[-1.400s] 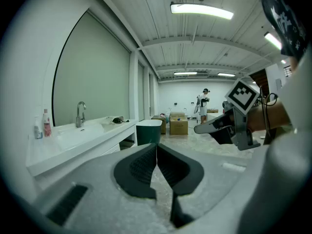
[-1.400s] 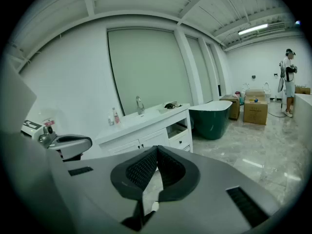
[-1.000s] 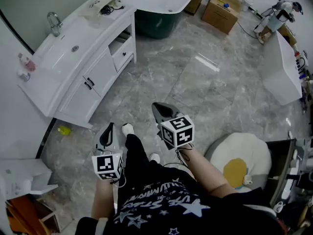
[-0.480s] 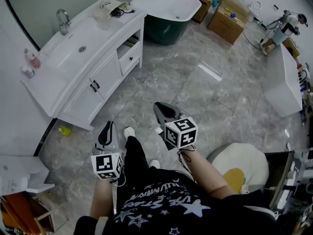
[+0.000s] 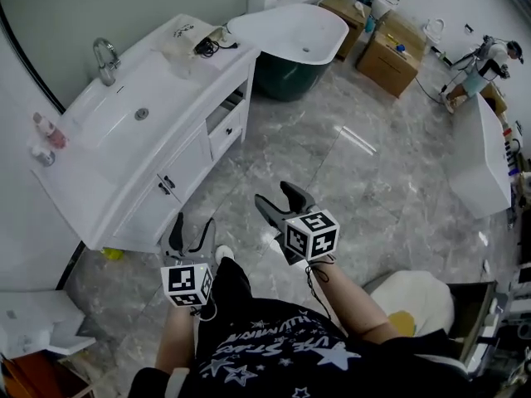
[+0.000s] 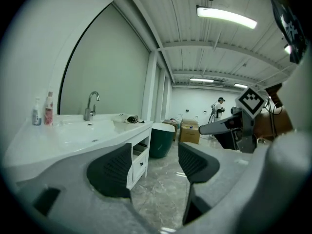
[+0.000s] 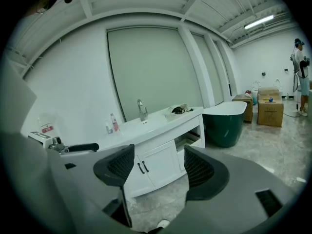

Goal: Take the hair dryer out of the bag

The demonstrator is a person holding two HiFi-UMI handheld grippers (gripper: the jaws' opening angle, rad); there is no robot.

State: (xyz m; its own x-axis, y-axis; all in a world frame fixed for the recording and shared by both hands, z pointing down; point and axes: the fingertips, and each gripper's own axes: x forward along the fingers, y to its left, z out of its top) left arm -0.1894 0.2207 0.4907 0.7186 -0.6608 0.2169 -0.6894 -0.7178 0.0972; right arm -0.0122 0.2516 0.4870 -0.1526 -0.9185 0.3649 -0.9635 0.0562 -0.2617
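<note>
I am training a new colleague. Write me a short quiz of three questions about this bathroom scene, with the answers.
1. True or false: the bag lies inside the basin.
2. The bathtub's outer side is: A white, B dark green, C brown.
3. How many bottles stand on the vanity counter, at the end far from the bag?
Key: 1 false, it lies on the vanity counter near the bathtub; 2 B; 3 two.

Shut a second ago, the left gripper [image 5: 191,227] and right gripper [image 5: 276,196] are now opening their jaws, nothing between them; both have advanced toward eleven o'clock, bringing the white vanity [image 5: 178,177] closer
</note>
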